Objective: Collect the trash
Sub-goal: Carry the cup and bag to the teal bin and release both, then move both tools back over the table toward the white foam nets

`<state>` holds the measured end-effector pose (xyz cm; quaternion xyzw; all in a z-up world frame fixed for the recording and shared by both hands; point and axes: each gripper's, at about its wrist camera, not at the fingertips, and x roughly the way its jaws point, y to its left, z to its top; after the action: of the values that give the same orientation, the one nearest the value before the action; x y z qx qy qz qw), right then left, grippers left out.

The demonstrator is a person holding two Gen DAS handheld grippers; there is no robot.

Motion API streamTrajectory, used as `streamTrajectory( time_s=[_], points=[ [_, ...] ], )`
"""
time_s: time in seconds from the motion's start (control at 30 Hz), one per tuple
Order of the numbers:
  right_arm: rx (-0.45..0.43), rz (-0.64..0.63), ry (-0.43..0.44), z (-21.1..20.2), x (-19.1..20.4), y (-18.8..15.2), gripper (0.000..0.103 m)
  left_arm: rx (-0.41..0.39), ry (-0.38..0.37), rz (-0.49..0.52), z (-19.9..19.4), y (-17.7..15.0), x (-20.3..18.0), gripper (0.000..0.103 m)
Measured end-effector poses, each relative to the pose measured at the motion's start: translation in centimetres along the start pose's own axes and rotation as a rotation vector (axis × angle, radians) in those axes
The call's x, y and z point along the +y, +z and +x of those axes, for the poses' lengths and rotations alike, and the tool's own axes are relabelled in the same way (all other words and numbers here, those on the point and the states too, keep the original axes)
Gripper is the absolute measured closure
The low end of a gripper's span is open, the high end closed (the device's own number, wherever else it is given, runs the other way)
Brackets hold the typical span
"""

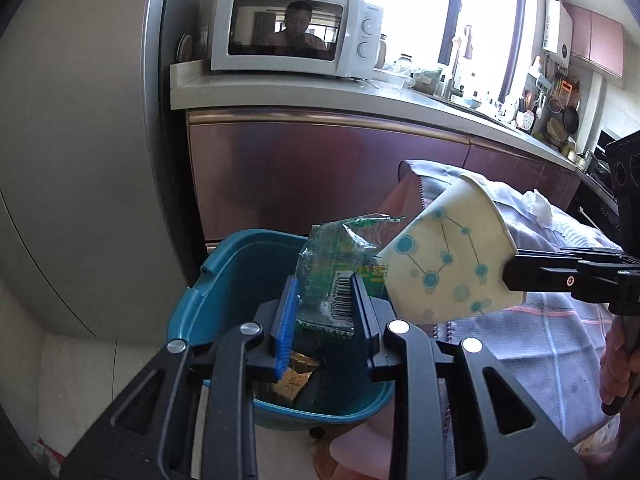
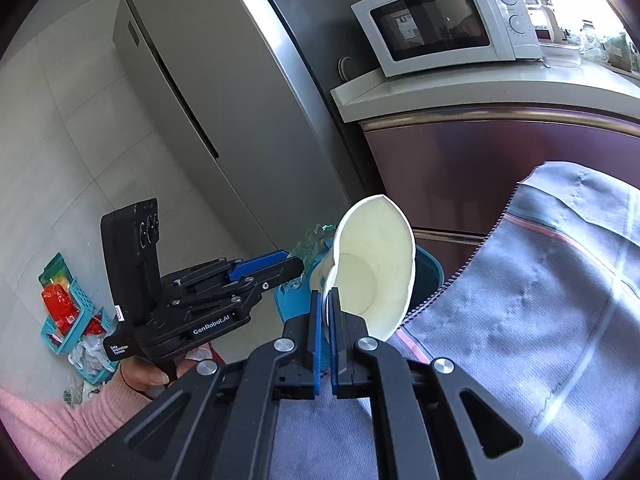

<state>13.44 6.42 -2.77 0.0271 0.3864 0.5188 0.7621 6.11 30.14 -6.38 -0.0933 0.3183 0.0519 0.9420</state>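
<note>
Over the teal bin, just off the cloth-draped bench edge: left gripper narrowly parted, clamped on a crinkly green wrapper; right gripper nearly closed, pinching the thin wall of a squashed paper cup. Risk of a miss: light wrapper clinging to the ribbed pads, or tilted cup glancing off the bin rim onto the floor. Glossy film, barcode printed; cup matte, dotted, rim bent oval.

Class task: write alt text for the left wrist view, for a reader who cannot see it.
The left claw grips a crumpled green wrapper above a teal bin. Beside it, the right claw pinches a dotted paper cup; a microwave sits on the counter behind.
</note>
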Motion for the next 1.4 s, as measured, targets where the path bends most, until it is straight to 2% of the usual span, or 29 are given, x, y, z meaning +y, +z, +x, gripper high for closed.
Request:
streamTrajectory(
  time_s=[0.33, 0.43, 0.47, 0.5, 0.6, 0.8, 1.03, 1.23, 1.4],
  points=[
    [0.105, 0.054, -0.022, 5.3, -1.4, 1.0, 0.1, 0.059, 0.054, -0.029, 4.3, 0.1, 1.2, 0.075],
    [0.127, 0.08, -0.038, 6.5, -2.1, 1.1, 0.092, 0.074, 0.064, -0.027, 5.1, -0.4, 1.0, 0.071],
    [0.13, 0.088, -0.05, 6.7, -2.3, 1.0, 0.086, 0.077, 0.074, -0.027, 5.3, -0.6, 1.0, 0.065],
    [0.133, 0.095, -0.058, 7.1, -2.5, 1.1, 0.084, 0.084, 0.078, -0.032, 5.7, -0.7, 1.0, 0.06],
    [0.133, 0.114, -0.06, 6.7, -3.1, 0.5, 0.084, 0.102, 0.079, -0.044, 6.4, -1.2, 0.9, 0.06],
    [0.109, 0.113, -0.058, 4.9, -3.6, -0.2, 0.082, 0.088, 0.058, -0.046, 6.5, -1.6, 0.3, 0.06],
    [0.038, 0.096, -0.034, 1.0, -3.0, -1.4, 0.077, 0.011, 0.004, -0.002, 3.8, -0.7, -2.4, 0.056],
    [-0.039, 0.071, -0.06, -4.1, -2.2, -2.5, 0.073, -0.056, -0.089, 0.057, 1.2, 0.3, -6.0, 0.053],
    [-0.098, 0.084, -0.113, -8.4, -2.7, -3.9, 0.072, -0.078, -0.166, 0.107, 0.1, 0.8, -9.6, 0.051]
  ],
)
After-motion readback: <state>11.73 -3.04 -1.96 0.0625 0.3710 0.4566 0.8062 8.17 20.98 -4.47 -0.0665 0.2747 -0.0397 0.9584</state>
